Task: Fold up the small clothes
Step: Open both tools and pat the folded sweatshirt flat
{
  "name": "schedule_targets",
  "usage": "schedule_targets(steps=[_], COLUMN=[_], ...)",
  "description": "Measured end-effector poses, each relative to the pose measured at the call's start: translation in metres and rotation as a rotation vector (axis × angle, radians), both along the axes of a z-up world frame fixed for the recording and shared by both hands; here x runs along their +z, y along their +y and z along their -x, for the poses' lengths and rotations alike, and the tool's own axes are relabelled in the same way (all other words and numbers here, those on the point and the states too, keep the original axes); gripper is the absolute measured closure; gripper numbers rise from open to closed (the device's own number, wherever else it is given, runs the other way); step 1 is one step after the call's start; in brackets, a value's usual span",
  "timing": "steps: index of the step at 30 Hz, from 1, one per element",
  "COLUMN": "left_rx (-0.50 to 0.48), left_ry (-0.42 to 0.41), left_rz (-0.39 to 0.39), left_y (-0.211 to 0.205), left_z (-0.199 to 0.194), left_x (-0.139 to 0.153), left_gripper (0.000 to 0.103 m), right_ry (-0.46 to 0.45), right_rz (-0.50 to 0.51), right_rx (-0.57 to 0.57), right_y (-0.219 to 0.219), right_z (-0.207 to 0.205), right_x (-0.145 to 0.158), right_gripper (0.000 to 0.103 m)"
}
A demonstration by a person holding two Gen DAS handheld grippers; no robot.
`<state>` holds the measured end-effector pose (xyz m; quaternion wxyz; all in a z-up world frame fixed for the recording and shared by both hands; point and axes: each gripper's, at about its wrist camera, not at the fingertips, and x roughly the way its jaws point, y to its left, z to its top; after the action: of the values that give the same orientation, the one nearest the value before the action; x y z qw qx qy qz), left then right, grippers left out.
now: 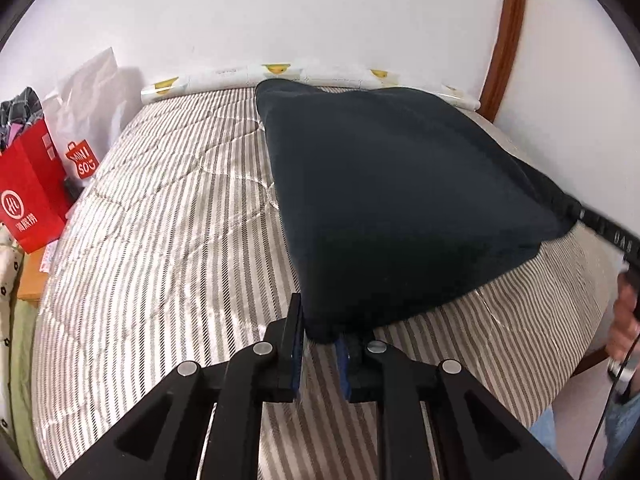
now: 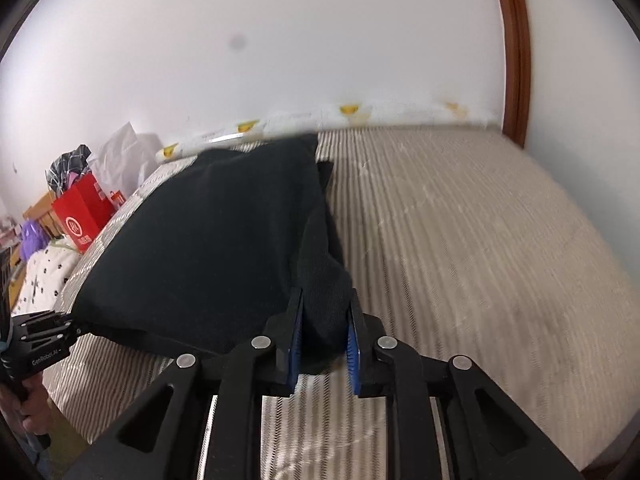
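The left tool (image 1: 320,344) and right tool (image 2: 324,328) each clench a near corner of the dark garment (image 1: 400,184), stretched above the striped bed (image 1: 160,240). Soft, light cloth; corners suit gripping.

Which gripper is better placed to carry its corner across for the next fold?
Left, marginally. The left gripper pinches a clean, flat corner of the dark garment, with open striped bed beside it. The right gripper clamps a bunched wad, likelier to fold unevenly.
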<state>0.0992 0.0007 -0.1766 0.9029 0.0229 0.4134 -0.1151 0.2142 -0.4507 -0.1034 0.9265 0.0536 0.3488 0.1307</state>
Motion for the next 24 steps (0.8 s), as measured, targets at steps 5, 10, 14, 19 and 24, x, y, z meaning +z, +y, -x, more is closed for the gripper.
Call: schedule_targets(steps=[5, 10, 14, 19, 24], left_rx=[-0.027, -0.023, -0.017, -0.009, -0.019], left_ry=[-0.022, -0.076, -0.091, -0.012, -0.014], left_rz=[0.044, 0.07, 0.037, -0.016, -0.046], left_y=[0.004, 0.003, -0.016, -0.029, -0.029], left_z=[0.019, 0.021, -0.004, -0.033, -0.032], left_x=[0.018, 0.045, 0.05, 0.023, 0.016], left_gripper=[0.078, 0.055, 0.055, 0.053, 0.051], right_ry=[-0.12, -0.136, -0.094, -0.033, -0.008], right_rz=[0.071, 0.024, 0.071, 0.118, 0.115], right_rx=[0.014, 0.057, 0.094, 0.081, 0.101], right_y=[0.015, 0.034, 0.054, 0.041, 0.025], right_z=[0.005, -0.008, -0.021, -0.016, -0.016], right_x=[0.032, 0.041, 0.017, -0.018, 0.003], right_gripper=[0.082, 0.082, 0.082, 0.086, 0.078])
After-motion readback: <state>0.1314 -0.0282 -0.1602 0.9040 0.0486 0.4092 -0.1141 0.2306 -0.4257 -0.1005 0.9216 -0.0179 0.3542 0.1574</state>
